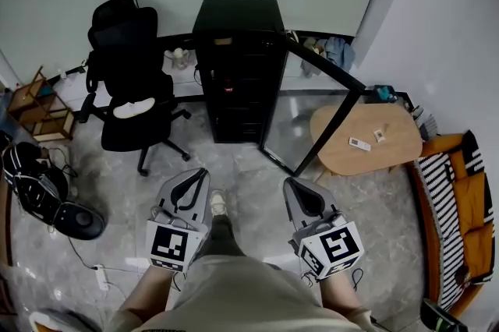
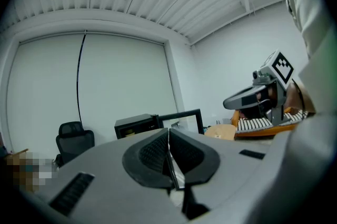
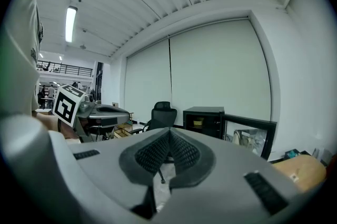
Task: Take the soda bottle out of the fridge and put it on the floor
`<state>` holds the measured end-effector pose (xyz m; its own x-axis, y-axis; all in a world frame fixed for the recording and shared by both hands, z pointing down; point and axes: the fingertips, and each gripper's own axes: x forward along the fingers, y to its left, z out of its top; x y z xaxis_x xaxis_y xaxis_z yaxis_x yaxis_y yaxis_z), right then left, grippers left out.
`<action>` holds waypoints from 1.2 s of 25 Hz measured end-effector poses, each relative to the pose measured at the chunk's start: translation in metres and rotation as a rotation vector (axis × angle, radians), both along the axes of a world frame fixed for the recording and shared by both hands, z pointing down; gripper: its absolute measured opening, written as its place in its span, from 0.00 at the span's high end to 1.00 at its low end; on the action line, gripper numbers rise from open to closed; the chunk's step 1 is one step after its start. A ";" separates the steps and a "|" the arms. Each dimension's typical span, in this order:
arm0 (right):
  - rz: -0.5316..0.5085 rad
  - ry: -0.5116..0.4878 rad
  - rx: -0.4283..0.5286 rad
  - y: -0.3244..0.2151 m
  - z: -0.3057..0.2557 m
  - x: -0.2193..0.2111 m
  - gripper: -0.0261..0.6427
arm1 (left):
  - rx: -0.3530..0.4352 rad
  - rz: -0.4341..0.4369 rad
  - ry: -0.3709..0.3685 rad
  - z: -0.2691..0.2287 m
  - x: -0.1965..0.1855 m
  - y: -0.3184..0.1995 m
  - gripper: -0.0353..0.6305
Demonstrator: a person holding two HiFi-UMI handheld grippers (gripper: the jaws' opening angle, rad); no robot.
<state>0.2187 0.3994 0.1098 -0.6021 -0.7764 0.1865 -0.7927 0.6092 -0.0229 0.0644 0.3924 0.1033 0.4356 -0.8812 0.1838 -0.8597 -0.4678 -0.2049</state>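
Head view first. Black fridge [image 1: 238,65] against the far wall, its glass door [image 1: 312,116] swung wide open toward the right. Office chair [image 1: 129,85] just left of it, low wooden table [image 1: 366,137] to the right of the door. Left gripper [image 1: 201,174] and right gripper [image 1: 291,184] held low and close in, well apart from the fridge, both pointing roughly toward it. Soda bottle not to be picked out here: shelves too dark, so most likely somewhere inside.

Left gripper view next. Jaws pressed together, pad against pad, nothing between them. Fridge [image 2: 138,125] and open door [image 2: 181,119] far beyond the tips.

Right gripper view last. Same closed state, pads meeting, holding nothing. Fridge [image 3: 204,120] nearly straight ahead, with a yellowish thing [image 3: 198,122] high inside, too small to name as the bottle.

Step in hand, as a judgement: approach to the fridge, nothing grasped yet. To do it well:
- Walk closer, keeping clear of the chair base and of the door edge.
- Find the bottle before reaching.
- Spread the jaws of one gripper wide outside the fridge, not between the shelves.
- Take the bottle around its body, upright, one pad on each side.
- Draw it straight out without knocking anything above.
- Keep the other gripper free to steady the door.
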 end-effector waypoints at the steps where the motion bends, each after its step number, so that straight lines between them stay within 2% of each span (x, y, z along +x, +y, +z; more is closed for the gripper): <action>1: 0.000 0.003 -0.002 -0.007 0.002 -0.003 0.97 | -0.001 -0.001 0.002 0.002 -0.002 -0.008 0.93; 10: -0.011 0.036 -0.032 -0.087 0.022 -0.033 0.97 | -0.024 0.013 0.004 0.021 -0.027 -0.090 0.93; 21: 0.003 0.073 -0.078 -0.222 0.017 -0.080 0.97 | -0.063 0.044 -0.008 0.015 -0.069 -0.221 0.93; 30: 0.020 0.122 -0.119 -0.327 0.010 -0.128 0.97 | -0.065 0.071 0.002 0.008 -0.113 -0.329 0.93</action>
